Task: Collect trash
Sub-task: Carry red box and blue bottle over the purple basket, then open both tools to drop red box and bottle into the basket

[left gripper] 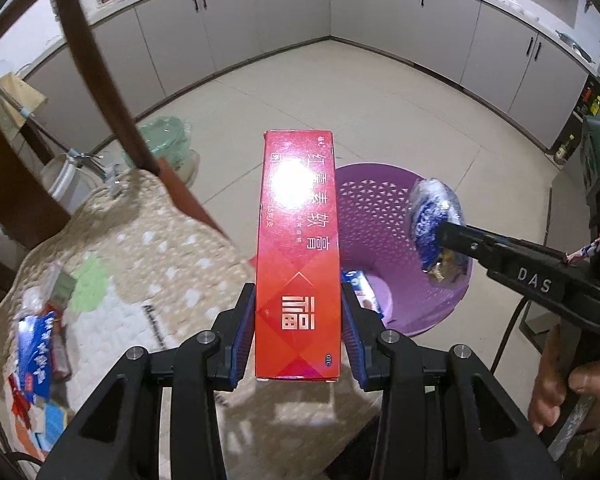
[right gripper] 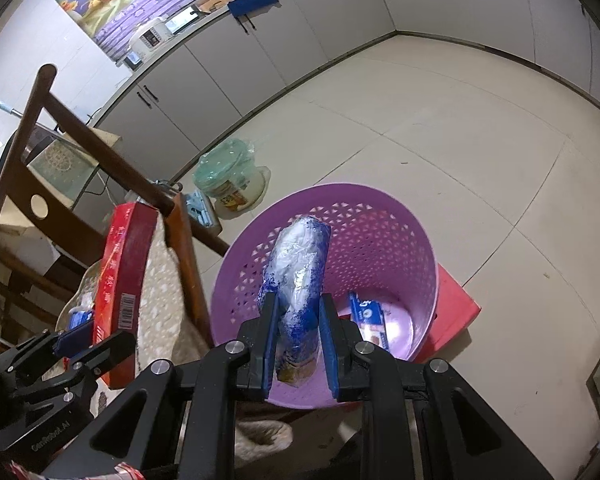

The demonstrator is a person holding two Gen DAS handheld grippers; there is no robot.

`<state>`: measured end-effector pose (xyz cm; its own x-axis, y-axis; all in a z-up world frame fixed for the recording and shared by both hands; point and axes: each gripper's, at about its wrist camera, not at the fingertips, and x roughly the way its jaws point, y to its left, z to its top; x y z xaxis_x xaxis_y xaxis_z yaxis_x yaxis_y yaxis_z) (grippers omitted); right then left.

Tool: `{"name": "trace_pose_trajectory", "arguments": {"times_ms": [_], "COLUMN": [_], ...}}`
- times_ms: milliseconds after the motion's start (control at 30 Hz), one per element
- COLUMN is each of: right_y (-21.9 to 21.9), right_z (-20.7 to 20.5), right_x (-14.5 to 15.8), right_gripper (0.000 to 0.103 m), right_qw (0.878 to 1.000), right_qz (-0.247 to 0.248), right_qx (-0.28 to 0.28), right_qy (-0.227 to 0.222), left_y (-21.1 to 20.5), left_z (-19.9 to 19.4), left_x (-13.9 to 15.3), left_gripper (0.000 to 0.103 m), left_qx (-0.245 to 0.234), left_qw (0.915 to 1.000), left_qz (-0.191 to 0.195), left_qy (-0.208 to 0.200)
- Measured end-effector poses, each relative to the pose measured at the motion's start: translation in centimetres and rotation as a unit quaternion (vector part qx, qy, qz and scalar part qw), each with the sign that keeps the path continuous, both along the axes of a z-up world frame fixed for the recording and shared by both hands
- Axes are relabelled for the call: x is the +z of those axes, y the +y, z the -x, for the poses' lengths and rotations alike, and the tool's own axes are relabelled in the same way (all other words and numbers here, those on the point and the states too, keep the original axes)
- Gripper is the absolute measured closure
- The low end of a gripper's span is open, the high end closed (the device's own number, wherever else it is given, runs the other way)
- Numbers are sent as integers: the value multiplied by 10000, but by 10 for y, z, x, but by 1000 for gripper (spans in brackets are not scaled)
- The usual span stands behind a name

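Two items in transit: a red box (left gripper: 298, 256) and a crumpled blue-and-clear wrapper (right gripper: 298, 280), one per gripper.
Step in hand: carry phase, by my reading; both pieces of trash are lifted and brought to the purple basket (right gripper: 400, 248), neither dropped yet.
Left gripper (left gripper: 298, 332): clamped on the lower part of the red box, blue pads pressing both long sides; box stands along the fingers, its far end over the near rim of the basket.
Right gripper (right gripper: 298, 344): clamped on the wrapper, which sticks out past the fingertips and hangs over the basket mouth.
Basket contents: one small blue-and-white packet (right gripper: 370, 316) on the bottom.
Next move, judged: bring each load over the opening, then part the jaws. The box is long, so tip it end-first to keep it from catching on the rim.
Remaining trash: blue wrappers (left gripper: 36, 352) on the patterned cushion (left gripper: 148, 248), left of the box.
Surface: cushion on a wooden chair (right gripper: 60, 216); no tabletop in use.
Room: kitchen, pale tiled floor (right gripper: 440, 128), grey cabinets, basket on a red stool (right gripper: 456, 308).
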<state>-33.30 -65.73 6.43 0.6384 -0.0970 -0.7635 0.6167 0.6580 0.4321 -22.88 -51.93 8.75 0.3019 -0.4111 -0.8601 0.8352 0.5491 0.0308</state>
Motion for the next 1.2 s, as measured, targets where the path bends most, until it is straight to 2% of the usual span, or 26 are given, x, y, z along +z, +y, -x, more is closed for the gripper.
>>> {"name": "trace_pose_trajectory", "arguments": {"times_ms": [233, 667, 967, 1200], "right_y": [-16, -17, -14, -17], "right_z": [-3, -16, -21, -16], "right_x": [-16, -30, -33, -29], "right_gripper": [82, 82, 79, 71], "right_qw": [9999, 9996, 9993, 9994], "right_qz": [-43, 3, 88, 115], "right_qx": [-49, -14, 4, -122], "right_qy": [93, 284, 351, 294], "left_y": [-20, -42, -40, -31], "left_z": [-7, -18, -19, -15], "left_x": [-17, -36, -33, -26], "left_gripper": [64, 64, 64, 54], "left_qx": [25, 94, 19, 17], "left_qw": [9996, 9986, 9991, 9994], "left_qz": [-87, -126, 16, 83], "left_qy": [249, 500, 427, 334]}}
